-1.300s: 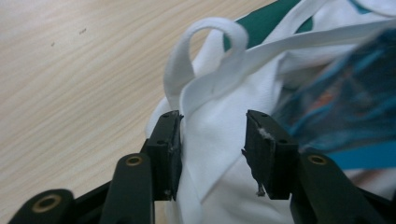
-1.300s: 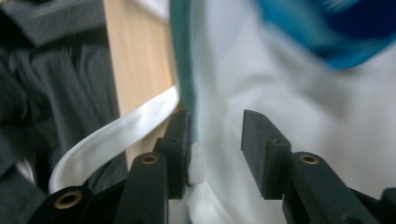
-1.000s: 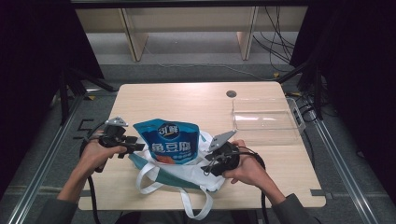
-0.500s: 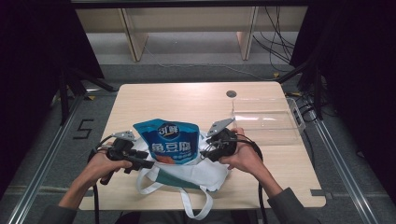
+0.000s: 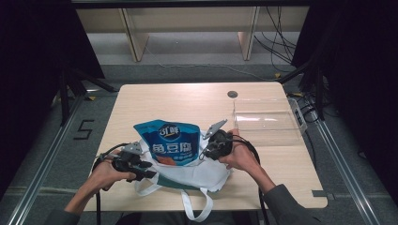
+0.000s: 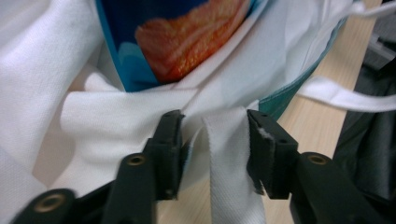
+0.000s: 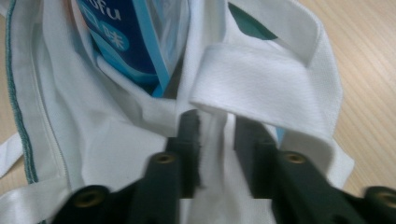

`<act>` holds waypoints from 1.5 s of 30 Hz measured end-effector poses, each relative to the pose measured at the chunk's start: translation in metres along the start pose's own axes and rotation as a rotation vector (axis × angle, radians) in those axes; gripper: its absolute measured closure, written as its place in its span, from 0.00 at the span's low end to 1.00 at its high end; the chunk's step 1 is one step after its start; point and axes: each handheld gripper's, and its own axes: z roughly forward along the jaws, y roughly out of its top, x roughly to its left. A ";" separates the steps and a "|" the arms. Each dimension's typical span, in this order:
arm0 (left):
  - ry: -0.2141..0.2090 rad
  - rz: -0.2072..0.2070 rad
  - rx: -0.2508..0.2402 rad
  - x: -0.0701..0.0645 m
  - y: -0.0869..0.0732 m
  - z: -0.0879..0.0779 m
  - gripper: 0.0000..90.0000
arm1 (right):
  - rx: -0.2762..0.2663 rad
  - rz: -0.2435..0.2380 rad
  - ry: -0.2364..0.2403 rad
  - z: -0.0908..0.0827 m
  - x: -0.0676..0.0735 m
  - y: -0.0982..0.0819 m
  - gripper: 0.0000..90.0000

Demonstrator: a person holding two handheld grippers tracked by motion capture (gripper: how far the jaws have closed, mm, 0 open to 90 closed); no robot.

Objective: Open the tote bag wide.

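We see a wooden surface point(image 5: 187, 101) on a grey floor point(image 5: 197, 51). A white bag point(image 5: 197, 173) lies near its front edge. The left tool point(image 5: 141, 169), half spread, has been closing around a strap point(image 6: 229, 154). The right tool point(image 5: 206, 152) has been closing and pinches the bag's cloth.

Blue snack pouch point(image 5: 170, 142) sits half inside white tote bag point(image 5: 197, 172)

On the wooden surface point(image 5: 187, 101) we see a white cloth bag point(image 5: 197, 174) lying near the front edge, with a blue snack pouch point(image 5: 170, 143) sticking out of its mouth. Our left tongs point(image 5: 146, 171) sit at the bag's left rim, and our right tongs point(image 5: 205, 154) at its right rim beside the pouch. A clear plastic tray point(image 5: 265, 121) stands well apart at the right.
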 end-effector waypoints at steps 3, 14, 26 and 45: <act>0.019 0.028 0.053 -0.002 -0.003 0.003 0.75 | -0.018 0.000 0.006 -0.001 -0.003 0.000 0.95; 0.025 0.058 0.172 -0.006 -0.017 0.016 0.89 | -0.071 0.248 -0.025 0.001 -0.041 -0.002 0.97; 0.028 0.045 0.179 -0.006 -0.024 0.015 0.91 | 0.045 0.270 -0.048 0.055 -0.062 -0.019 0.98; 0.313 0.053 -0.074 0.005 0.017 -0.040 0.67 | -0.068 0.247 -0.076 -0.017 -0.032 -0.024 0.70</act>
